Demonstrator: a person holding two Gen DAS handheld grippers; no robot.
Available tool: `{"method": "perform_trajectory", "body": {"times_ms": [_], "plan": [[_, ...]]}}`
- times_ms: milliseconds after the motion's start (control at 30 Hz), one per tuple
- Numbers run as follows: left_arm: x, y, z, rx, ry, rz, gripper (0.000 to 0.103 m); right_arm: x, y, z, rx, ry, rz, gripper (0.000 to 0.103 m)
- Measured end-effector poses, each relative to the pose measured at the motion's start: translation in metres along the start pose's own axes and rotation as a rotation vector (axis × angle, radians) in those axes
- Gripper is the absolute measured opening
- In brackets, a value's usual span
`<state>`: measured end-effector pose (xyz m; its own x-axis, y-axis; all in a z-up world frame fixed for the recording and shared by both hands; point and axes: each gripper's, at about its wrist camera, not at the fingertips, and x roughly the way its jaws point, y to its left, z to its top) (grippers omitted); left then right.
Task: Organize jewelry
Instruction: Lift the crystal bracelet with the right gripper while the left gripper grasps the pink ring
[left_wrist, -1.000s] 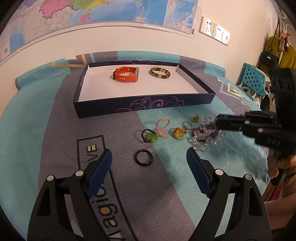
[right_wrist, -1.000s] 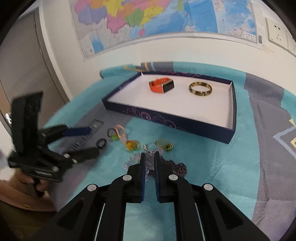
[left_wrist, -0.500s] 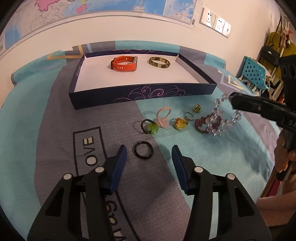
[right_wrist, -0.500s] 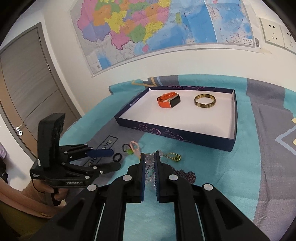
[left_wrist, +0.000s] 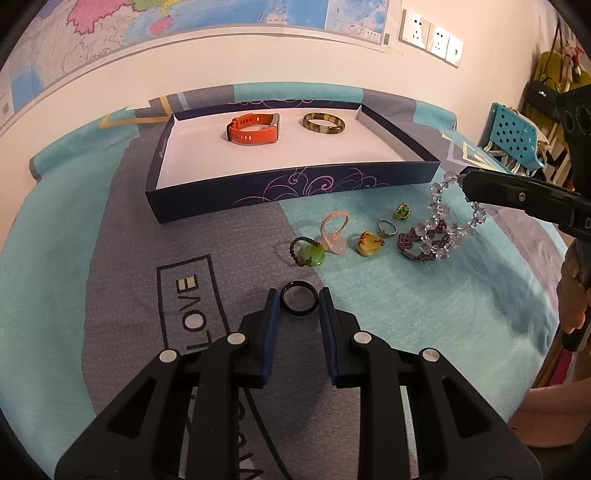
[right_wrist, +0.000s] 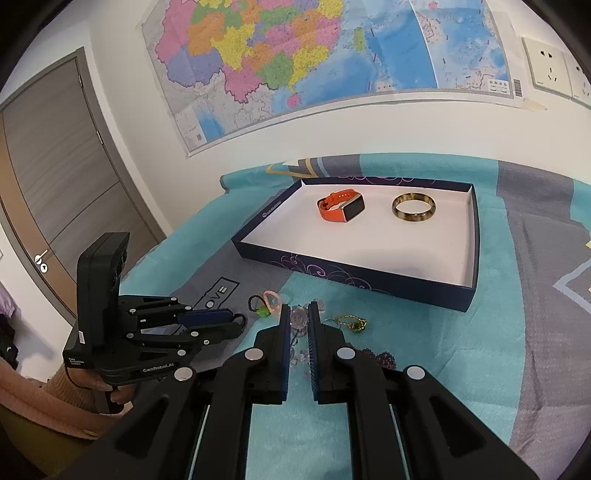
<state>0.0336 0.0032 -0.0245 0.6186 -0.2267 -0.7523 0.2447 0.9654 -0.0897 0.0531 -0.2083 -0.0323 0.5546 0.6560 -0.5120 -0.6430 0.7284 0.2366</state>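
In the left wrist view, the left tongs (left_wrist: 298, 306) sit low over the patterned cloth (left_wrist: 110, 295), their blue pads on either side of a black ring (left_wrist: 299, 303); the pads look just beside it, and whether they touch it cannot be told. Beyond lie a green-stone ring (left_wrist: 308, 253), a pink ring (left_wrist: 334, 232), an amber ring (left_wrist: 368, 242), a small silver ring (left_wrist: 386, 227), a green-gold ring (left_wrist: 402, 212) and a purple beaded bracelet (left_wrist: 417, 242). To the right, the right tongs (left_wrist: 466, 181) pinch a clear crystal bracelet (left_wrist: 439, 218), which hangs with its lower end resting by the purple one. The navy tray (left_wrist: 295, 188) holds an orange smartwatch (left_wrist: 253, 128) and a mottled bangle (left_wrist: 324, 123).

In the right wrist view, the right tongs (right_wrist: 296, 317) are clamped on a clear bead of the crystal bracelet (right_wrist: 297, 318). The left tongs (right_wrist: 232, 323) are low at left, nearly closed. The tray (right_wrist: 369, 277) lies ahead with the smartwatch (right_wrist: 341, 205) and bangle (right_wrist: 413, 208) inside.
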Motion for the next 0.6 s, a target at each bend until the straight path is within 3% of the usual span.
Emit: {"method": "perform_trajectory", "body": {"times_ms": [600], "plan": [[-0.015,-0.001,0.009,-0.001,-0.046,-0.017,0.022,-0.002,-0.003,0.012,-0.013,-0.027,0.000,0.007]]}}
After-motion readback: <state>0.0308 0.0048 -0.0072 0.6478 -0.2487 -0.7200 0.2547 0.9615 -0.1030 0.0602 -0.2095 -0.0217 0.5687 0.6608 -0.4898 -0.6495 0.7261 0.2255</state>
